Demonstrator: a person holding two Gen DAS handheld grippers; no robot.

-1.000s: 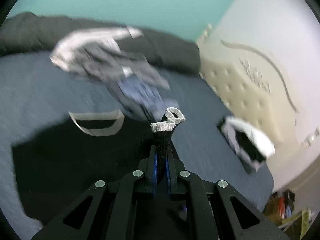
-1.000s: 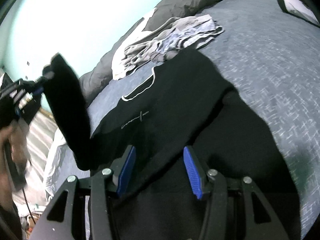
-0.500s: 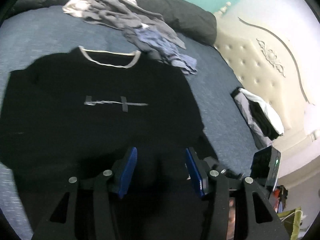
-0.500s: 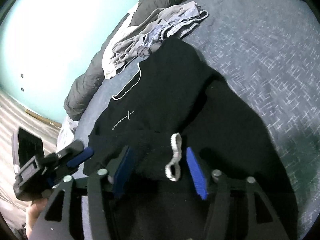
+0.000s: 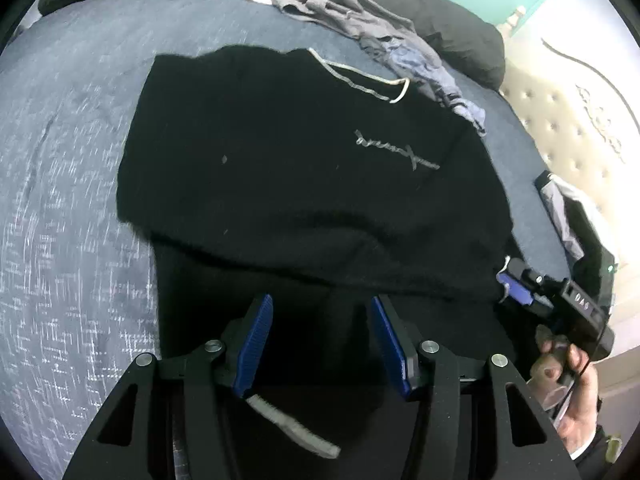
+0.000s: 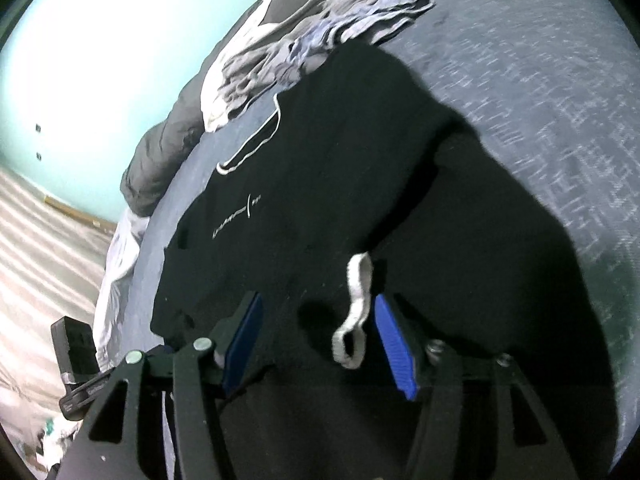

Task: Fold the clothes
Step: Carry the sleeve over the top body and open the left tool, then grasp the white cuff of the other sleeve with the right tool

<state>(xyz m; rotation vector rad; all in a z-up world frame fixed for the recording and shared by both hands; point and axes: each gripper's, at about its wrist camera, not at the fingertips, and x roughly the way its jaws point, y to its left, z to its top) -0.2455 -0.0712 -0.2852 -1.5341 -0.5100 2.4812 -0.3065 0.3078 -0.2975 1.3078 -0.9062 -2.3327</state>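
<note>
A black sweater (image 5: pixel 304 152) with a pale collar trim and grey script logo lies flat on the blue bedspread (image 5: pixel 72 200). One sleeve is folded across its lower body, and its white cuff (image 6: pixel 354 312) rests on the black cloth between my right gripper's (image 6: pixel 318 344) open fingers, nearer the right pad. My left gripper (image 5: pixel 322 340) hovers open over the sweater's lower part, holding nothing. The white cuff (image 5: pixel 292 426) shows just below its left pad. At the sweater's right edge a hand holds the right gripper (image 5: pixel 516 288).
A heap of grey, white and blue clothes (image 5: pixel 352 12) lies at the bed's far side against a dark pillow (image 5: pixel 448 28). A folded black-and-white garment (image 5: pixel 568 216) sits by the padded headboard (image 5: pixel 568 120). The bed edge and floor (image 6: pixel 44 260) show at left in the right wrist view.
The left gripper, shut on the raised sleeve cuff a second ago, has opened and let it go. The sleeve now lies across the sweater. Both grippers have sunk closer to the cloth.
</note>
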